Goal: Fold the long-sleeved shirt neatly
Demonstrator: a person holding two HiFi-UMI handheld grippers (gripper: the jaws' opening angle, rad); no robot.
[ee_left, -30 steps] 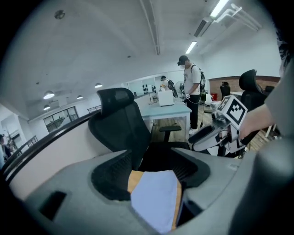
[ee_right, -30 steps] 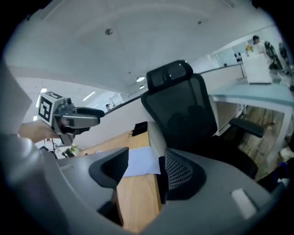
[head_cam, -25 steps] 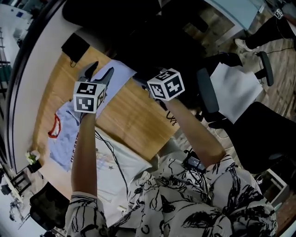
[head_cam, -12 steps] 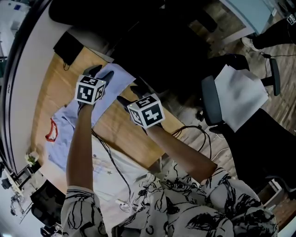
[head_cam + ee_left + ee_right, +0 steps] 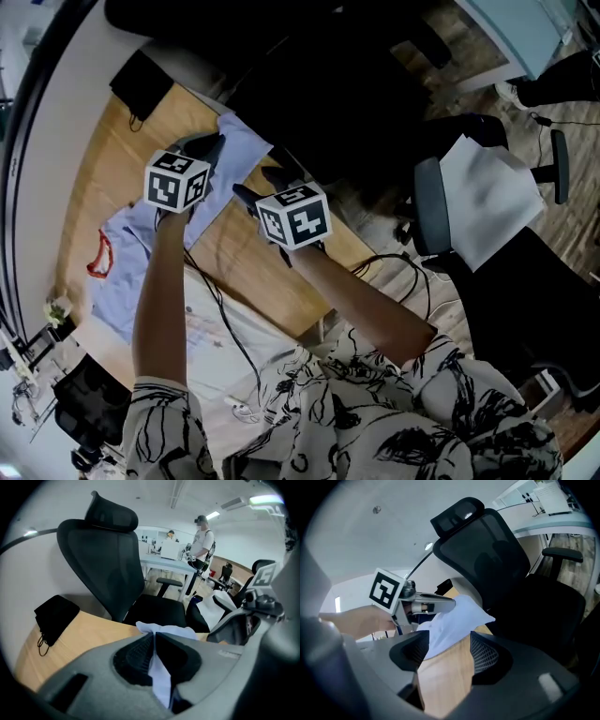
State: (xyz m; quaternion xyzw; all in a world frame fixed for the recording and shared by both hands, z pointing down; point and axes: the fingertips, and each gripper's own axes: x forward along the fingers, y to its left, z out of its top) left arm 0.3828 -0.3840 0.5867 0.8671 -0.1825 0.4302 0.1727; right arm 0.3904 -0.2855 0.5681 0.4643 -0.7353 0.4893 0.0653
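A light blue long-sleeved shirt [image 5: 131, 267] with a red collar lies on the wooden table [image 5: 253, 258]. One sleeve [image 5: 236, 150] runs to the far edge. My left gripper [image 5: 204, 145] sits on that sleeve; its jaws have just been closing and are now shut on the blue cloth [image 5: 161, 677]. My right gripper [image 5: 255, 190] hovers beside it, open and just opening a little wider, with bare wood between its pads [image 5: 483, 654]. In the right gripper view the sleeve end [image 5: 459, 616] lies just ahead, under the left gripper [image 5: 424, 604].
A black office chair [image 5: 112, 569] stands right behind the table's far edge. A black pouch [image 5: 141, 82] lies at the far left corner. A white cloth [image 5: 230, 333] with a cable covers the near edge. Another chair holding a white sheet [image 5: 487, 197] stands at right.
The left gripper came down onto the sleeve and shut on it. The right gripper moved left and down over the table, close to the sleeve end.
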